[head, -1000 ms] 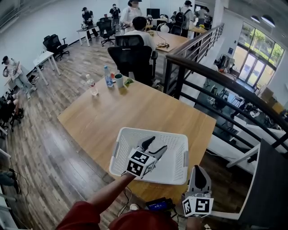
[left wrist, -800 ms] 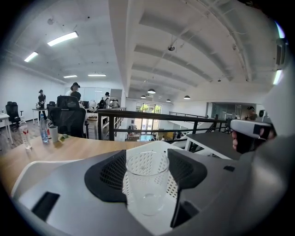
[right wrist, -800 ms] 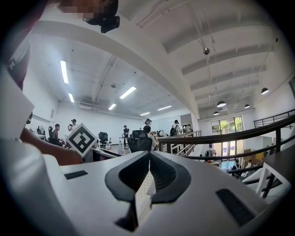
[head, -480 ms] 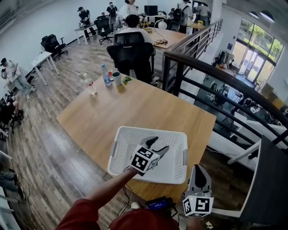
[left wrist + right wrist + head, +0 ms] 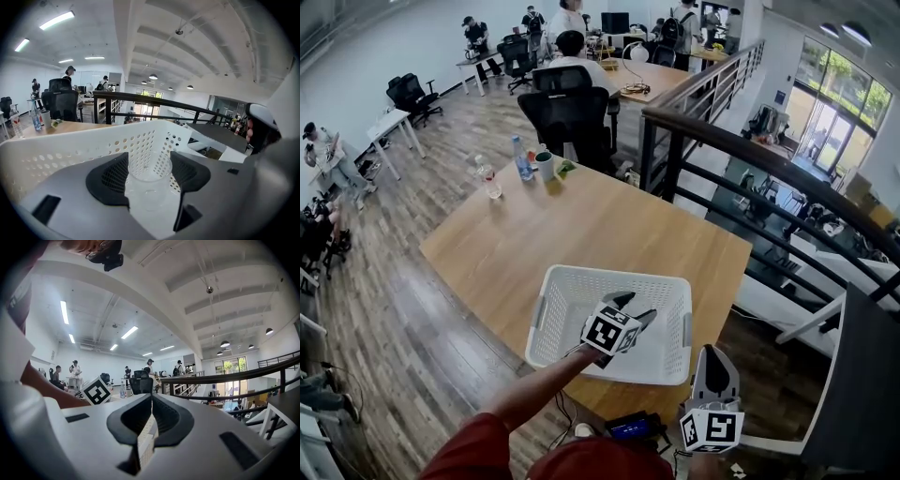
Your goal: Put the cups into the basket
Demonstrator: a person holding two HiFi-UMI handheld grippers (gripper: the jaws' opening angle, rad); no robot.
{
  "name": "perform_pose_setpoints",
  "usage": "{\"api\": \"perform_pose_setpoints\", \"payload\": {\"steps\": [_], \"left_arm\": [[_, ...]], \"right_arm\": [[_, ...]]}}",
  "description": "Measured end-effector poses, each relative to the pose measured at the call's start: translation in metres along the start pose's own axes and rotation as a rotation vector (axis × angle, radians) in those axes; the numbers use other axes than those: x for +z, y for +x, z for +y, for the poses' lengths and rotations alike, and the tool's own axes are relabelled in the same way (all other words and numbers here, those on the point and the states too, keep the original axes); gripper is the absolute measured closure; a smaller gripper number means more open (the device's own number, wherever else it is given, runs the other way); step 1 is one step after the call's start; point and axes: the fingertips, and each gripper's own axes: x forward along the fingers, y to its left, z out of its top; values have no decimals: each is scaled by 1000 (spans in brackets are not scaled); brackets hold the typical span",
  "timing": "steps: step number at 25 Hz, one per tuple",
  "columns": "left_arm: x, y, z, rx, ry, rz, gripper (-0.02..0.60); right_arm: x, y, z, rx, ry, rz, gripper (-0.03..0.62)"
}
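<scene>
A white perforated basket (image 5: 614, 273) sits at the near edge of the wooden table (image 5: 581, 225). My left gripper (image 5: 630, 307) reaches into it from the near side. In the left gripper view a clear plastic cup (image 5: 147, 176) stands upright between the two pads, its sides against them, with the basket wall (image 5: 70, 150) just beyond. My right gripper (image 5: 713, 358) hangs off the table's near right corner, jaws together and nothing in them. A second cup, white and green (image 5: 547, 166), stands at the table's far end.
Two bottles (image 5: 490, 176) (image 5: 517, 157) stand beside the far cup. A black office chair (image 5: 572, 117) is behind that end. A dark railing (image 5: 750, 155) runs along the right side. People sit and stand at desks farther back.
My left gripper has shifted a little to the right and lower inside the basket, its jaws unchanged. The right gripper has stayed where it was.
</scene>
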Motion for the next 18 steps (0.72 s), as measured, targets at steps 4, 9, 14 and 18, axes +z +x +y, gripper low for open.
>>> {"api": "perform_pose_setpoints", "payload": {"steps": [4,9,14,18], "left_arm": [[-8,10,3,15,-1,30,298],[-18,15,9,23,-30,75,298],[-28,23,14,41,-30,133,298],[-34,27,17,47,-43,172,298]], "right_arm": [[-1,1,0,0,0,-1,582],[-1,0,5,12,-3,3,582],[-5,-1,7,20,-2,4,582],[-5,0,8,24,1,4,582]]}}
